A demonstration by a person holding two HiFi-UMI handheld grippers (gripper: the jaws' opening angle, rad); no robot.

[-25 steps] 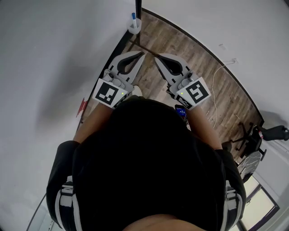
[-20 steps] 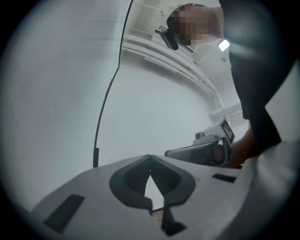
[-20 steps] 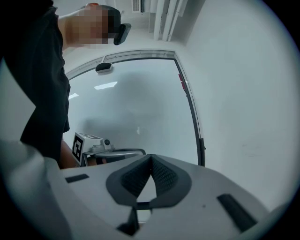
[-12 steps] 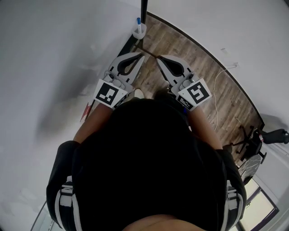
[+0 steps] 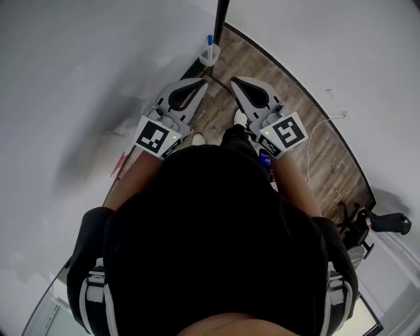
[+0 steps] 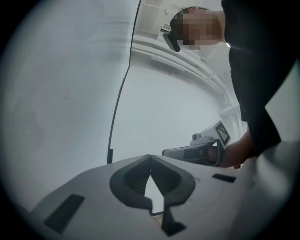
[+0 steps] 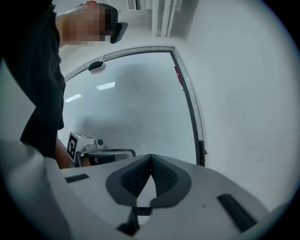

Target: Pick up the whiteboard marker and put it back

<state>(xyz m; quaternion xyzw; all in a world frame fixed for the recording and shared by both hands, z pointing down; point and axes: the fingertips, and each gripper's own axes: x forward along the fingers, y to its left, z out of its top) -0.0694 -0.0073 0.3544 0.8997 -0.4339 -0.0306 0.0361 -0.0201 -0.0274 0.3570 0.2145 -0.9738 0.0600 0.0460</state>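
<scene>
There's the whiteboard marker [image 5: 210, 41], blue cap up, standing in a small white cup [image 5: 209, 58] right at the edge of the whiteboard [image 5: 72, 79], beside a dark pole [image 5: 222, 9]. Nobody has hold of it yet! The left gripper [image 5: 203, 83] points toward it with its jaws pressed together and nothing between them, near the cup but clear of it. The right gripper [image 5: 234, 81] is alongside, jaws likewise closed tip to tip and empty, over the wooden floor [image 5: 295, 111]. So by my reading this is the approach, the pick-up step not yet begun. The next move asks one gripper to spread its jaws, line up with the marker's upper end above the cup's rim and pinch it without tipping the cup. As for writing, only the black-and-white square codes on the gripper cubes show, and no brand or label is readable.
</scene>
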